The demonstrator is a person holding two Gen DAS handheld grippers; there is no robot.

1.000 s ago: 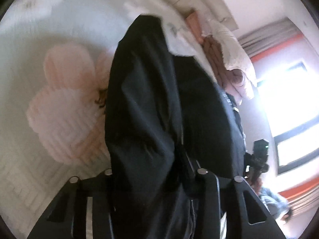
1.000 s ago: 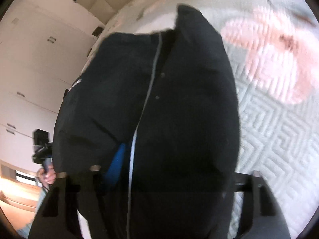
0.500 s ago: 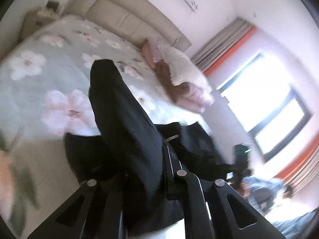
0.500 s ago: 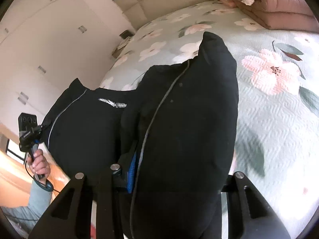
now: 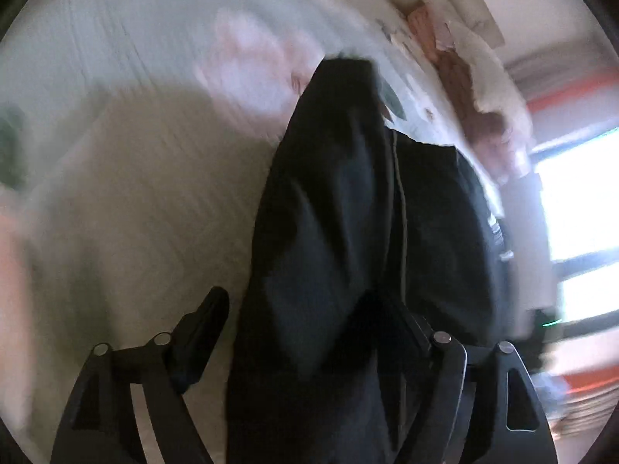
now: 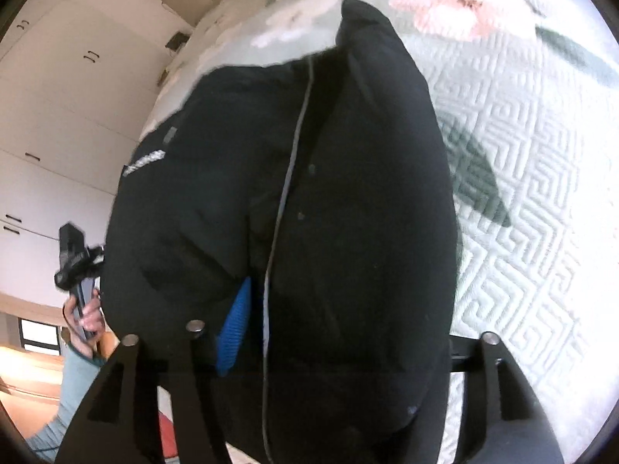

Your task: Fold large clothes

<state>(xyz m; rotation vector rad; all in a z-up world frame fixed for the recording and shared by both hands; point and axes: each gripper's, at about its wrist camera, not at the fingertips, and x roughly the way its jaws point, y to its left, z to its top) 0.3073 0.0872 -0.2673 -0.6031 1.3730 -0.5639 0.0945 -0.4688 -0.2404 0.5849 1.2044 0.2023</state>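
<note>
A large black jacket (image 5: 348, 232) with a grey zipper line and a blue inner patch (image 6: 236, 328) hangs between both grippers over the bed. My left gripper (image 5: 305, 324) stands with its fingers apart, the left finger (image 5: 201, 317) free of the cloth and the jacket draped over the right one. My right gripper (image 6: 325, 340) is shut on the jacket (image 6: 329, 193), which covers most of its fingers. The left wrist view is blurred by motion.
The bed (image 6: 534, 193) has a pale green quilted cover with pink flowers. Folded pink bedding and a pillow (image 5: 476, 77) lie near the headboard. White wardrobes (image 6: 58, 96) stand on one side, a bright window (image 5: 580, 201) on the other. A person's hand holds a camera (image 6: 75, 263).
Both grippers have swung down toward the bed after a lift, carrying the jacket. The left gripper's fingers have spread apart, and its left finger now shows clear of the cloth.
</note>
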